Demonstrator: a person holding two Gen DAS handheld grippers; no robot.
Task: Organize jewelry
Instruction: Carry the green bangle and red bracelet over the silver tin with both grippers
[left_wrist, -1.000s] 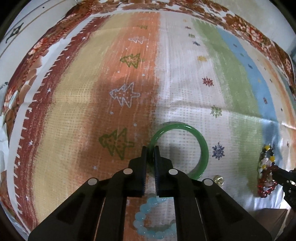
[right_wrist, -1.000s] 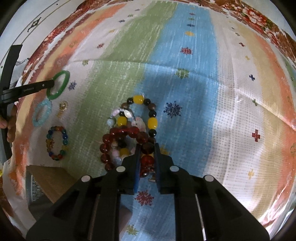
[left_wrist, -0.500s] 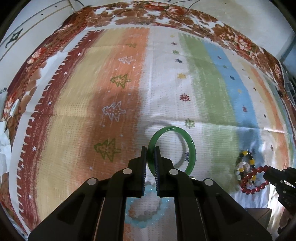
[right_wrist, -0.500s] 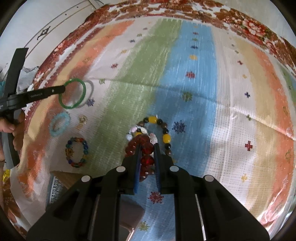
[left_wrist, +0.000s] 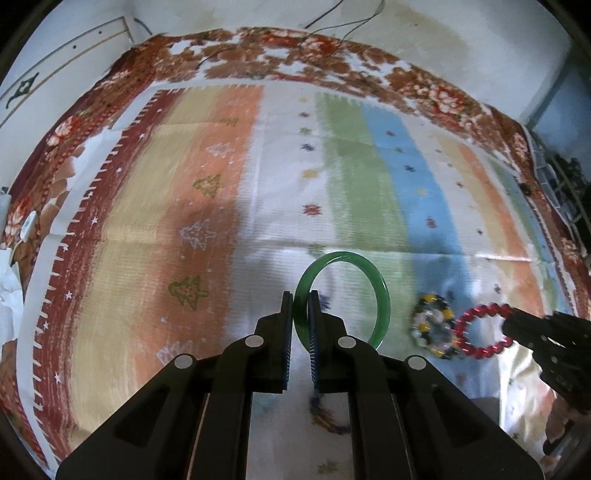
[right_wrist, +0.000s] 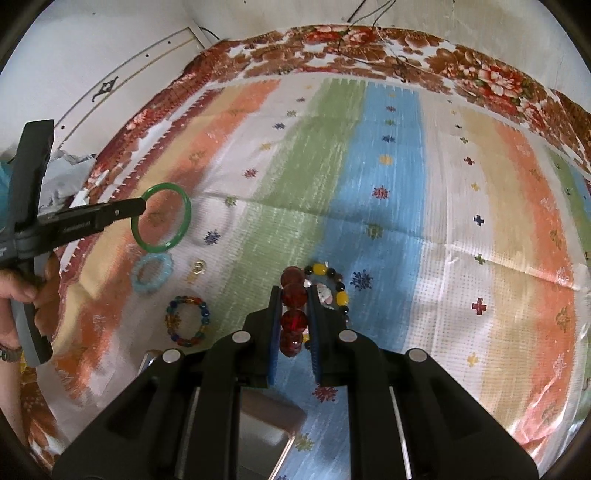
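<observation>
Both grippers have risen off the striped, patterned cloth since a second ago, each carrying a bracelet up with it. The left gripper is clamped tight on the rim of the smooth green bangle, which now hangs clear of the fabric; from the right wrist view the same hoop floats above its own faint shadow. The right gripper is closed, with only a narrow gap, on the dark red beaded bracelet, pinching a bead between its pads so the strand dangles edge-on.

Gripping each ring by one side lets it hang free, probably so it can be lowered into a container; a box-like thing shows under the right gripper, though what it is cannot be told.

Left lying on the cloth are the mixed yellow, black and white beaded bracelet, just beside the lifted red one, the pale blue beaded bracelet, the multicoloured beaded bracelet and a small gold ring. Most of the sorting seems yet to be done.
</observation>
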